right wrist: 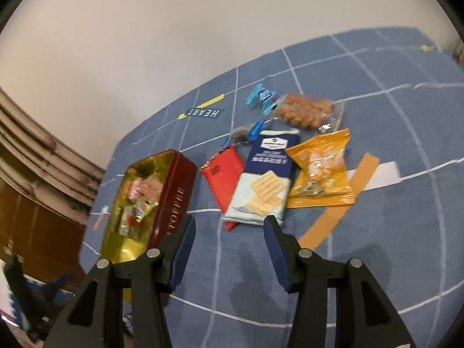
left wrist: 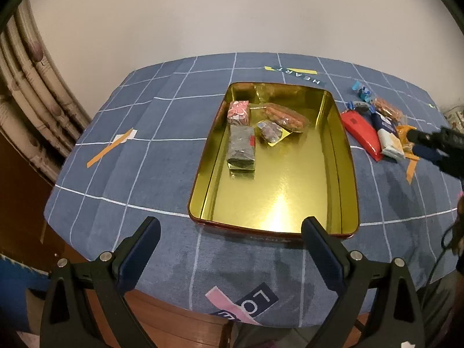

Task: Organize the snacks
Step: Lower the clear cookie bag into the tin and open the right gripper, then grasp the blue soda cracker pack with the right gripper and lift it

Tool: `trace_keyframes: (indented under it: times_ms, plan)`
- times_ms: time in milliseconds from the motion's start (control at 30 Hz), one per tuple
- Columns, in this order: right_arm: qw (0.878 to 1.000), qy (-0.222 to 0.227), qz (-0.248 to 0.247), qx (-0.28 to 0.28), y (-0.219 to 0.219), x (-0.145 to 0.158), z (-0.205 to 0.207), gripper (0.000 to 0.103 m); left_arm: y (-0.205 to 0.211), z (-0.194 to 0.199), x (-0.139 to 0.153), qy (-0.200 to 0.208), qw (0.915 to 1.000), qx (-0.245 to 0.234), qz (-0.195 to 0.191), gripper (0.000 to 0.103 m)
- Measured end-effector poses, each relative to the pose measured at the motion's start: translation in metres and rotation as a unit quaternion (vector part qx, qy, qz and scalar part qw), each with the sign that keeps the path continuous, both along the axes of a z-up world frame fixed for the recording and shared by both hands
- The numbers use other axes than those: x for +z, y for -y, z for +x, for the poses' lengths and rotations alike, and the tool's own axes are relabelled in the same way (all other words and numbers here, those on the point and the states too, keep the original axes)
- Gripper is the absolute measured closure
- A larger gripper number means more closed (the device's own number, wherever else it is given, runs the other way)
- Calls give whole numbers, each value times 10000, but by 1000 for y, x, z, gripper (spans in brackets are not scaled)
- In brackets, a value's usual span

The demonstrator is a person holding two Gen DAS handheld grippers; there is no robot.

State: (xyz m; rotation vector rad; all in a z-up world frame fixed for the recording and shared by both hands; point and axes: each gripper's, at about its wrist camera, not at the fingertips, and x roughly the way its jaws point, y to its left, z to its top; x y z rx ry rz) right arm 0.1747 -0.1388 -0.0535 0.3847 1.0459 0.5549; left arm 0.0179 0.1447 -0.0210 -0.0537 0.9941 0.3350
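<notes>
A red tin (left wrist: 346, 156) with a gold inside lies on the blue checked cloth. In it are a pink wrapped block (left wrist: 239, 113), a grey packet (left wrist: 242, 148), a clear pack of orange sticks (left wrist: 285, 116) and a small dark packet (left wrist: 271, 130). My left gripper (left wrist: 232, 229) stands open and empty just short of the tin's near rim. To the right of the tin (right wrist: 171, 191) lie a red packet (right wrist: 223, 174), a blue-and-white cracker packet (right wrist: 264, 182), an orange bag (right wrist: 322, 168), a clear bag of brown snacks (right wrist: 307, 110) and blue candies (right wrist: 264, 97). My right gripper (right wrist: 230, 226) is open and empty, close in front of the cracker packet.
Orange tape strips (right wrist: 333, 211) and a white label lie on the cloth beside the loose snacks; another strip (left wrist: 107, 150) lies left of the tin. A white wall stands behind the table. The table's front edge (left wrist: 179, 304) is under my left gripper.
</notes>
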Motion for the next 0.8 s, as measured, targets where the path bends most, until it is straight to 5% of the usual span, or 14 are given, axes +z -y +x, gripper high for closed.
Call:
trace_keyframes:
  times_ms: [300, 400, 533, 800]
  plan:
    - [9976, -305, -580, -240, -17, -16, 49, 52, -6, 3, -4, -58, 9999, 22, -130, 7]
    - [9947, -359, -900, -349, -24, -18, 60, 40, -5, 4, -6, -112, 9998, -9, -155, 7]
    - [9928, -510, -1030, -323, -34, -23, 72, 38, -4, 4, -8, -124, 9998, -44, -132, 7]
    - [9770, -567, -2053, -137, -62, -31, 84, 32, -3, 6, -11, -211, 9996, -50, -180, 7]
